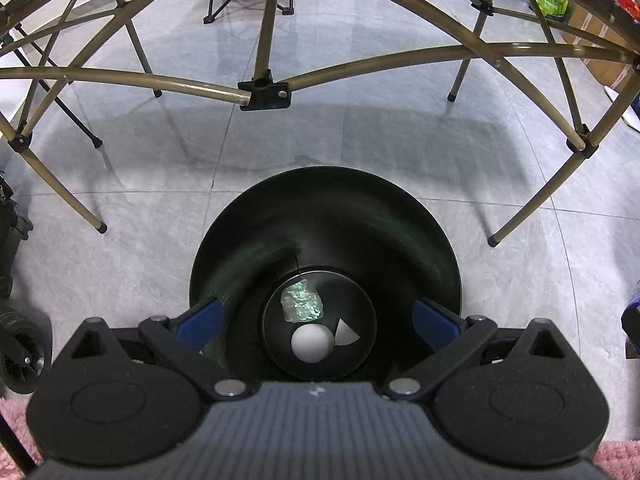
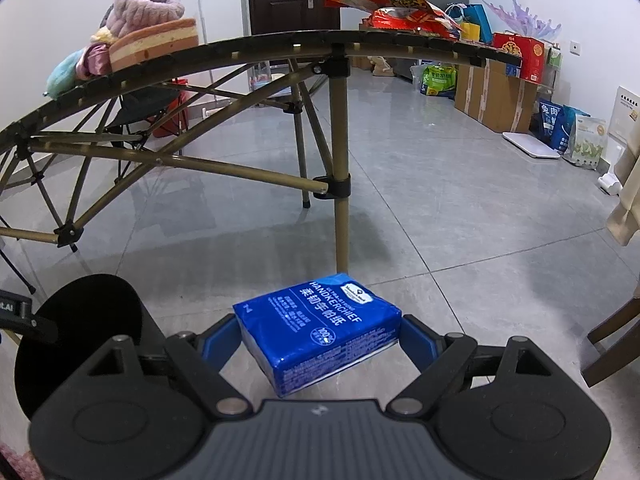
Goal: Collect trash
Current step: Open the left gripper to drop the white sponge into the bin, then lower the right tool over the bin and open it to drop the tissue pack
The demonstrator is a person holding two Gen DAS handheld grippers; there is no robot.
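Note:
My left gripper [image 1: 318, 314] hangs open over a round black trash bin [image 1: 328, 200], pointing steeply down into it, with nothing between its blue fingers [image 1: 202, 316]. On the bin's bottom lie a crumpled shiny green wrapper [image 1: 301, 300], a white ball [image 1: 312, 343] and a small white wedge-shaped scrap [image 1: 345, 334]. My right gripper [image 2: 320, 340] is shut on a blue handkerchief tissue pack [image 2: 316, 328], held above the floor. In the right wrist view the bin [image 2: 80, 328] stands low on the left.
A folding table with a bronze tube frame [image 1: 264, 92] arches over the floor behind the bin; one table leg [image 2: 340, 200] stands just beyond the tissue pack. Red snack bags [image 2: 392, 8] and plush items [image 2: 140, 28] lie on the tabletop. Boxes and bags [image 2: 500, 92] line the right wall.

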